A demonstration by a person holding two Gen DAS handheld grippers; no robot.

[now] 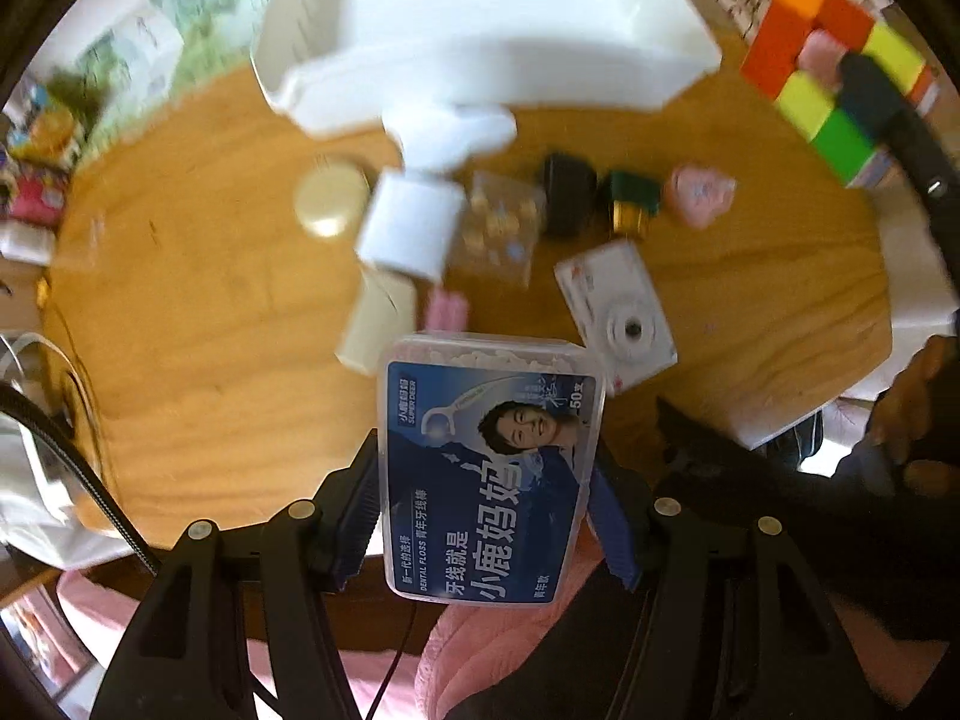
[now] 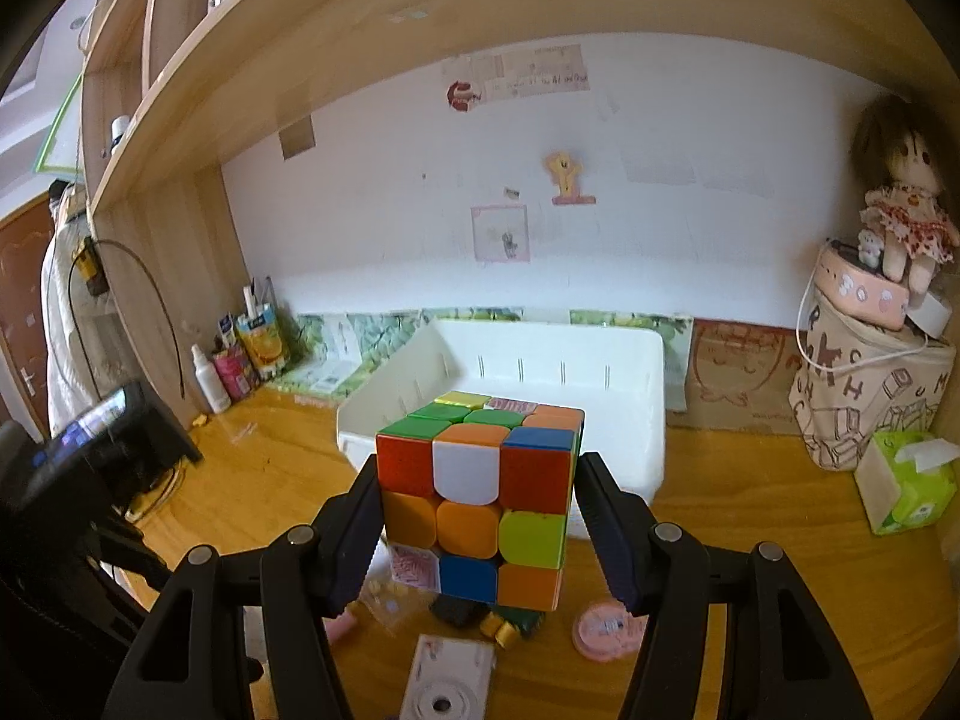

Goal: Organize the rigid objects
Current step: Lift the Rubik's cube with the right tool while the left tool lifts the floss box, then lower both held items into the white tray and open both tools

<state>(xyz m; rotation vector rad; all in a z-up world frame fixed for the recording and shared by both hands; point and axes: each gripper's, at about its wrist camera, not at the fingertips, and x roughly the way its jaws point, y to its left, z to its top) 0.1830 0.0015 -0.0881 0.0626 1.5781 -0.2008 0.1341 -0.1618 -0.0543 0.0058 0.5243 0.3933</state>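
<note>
Blue-labelled floss box (image 1: 489,474), multicoloured cube (image 2: 480,498), white bin (image 2: 528,372).

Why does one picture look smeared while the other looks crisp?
Left wrist view: the white bin and the small items on the desk are motion-blurred; only the held floss box is sharp. Right wrist view: sharp, with the cube clear, though the shelf edge bows from the fisheye lens.

A white wall (image 2: 660,180) backs a wooden desk (image 2: 750,540), dotted with small stickers and paper drawings. A wooden shelf (image 2: 360,30) spans overhead, carried by a side panel (image 2: 174,276) at the left. Further left stands what may be a brown door (image 2: 21,312). Daylight falls brightly across the desktop.
</note>
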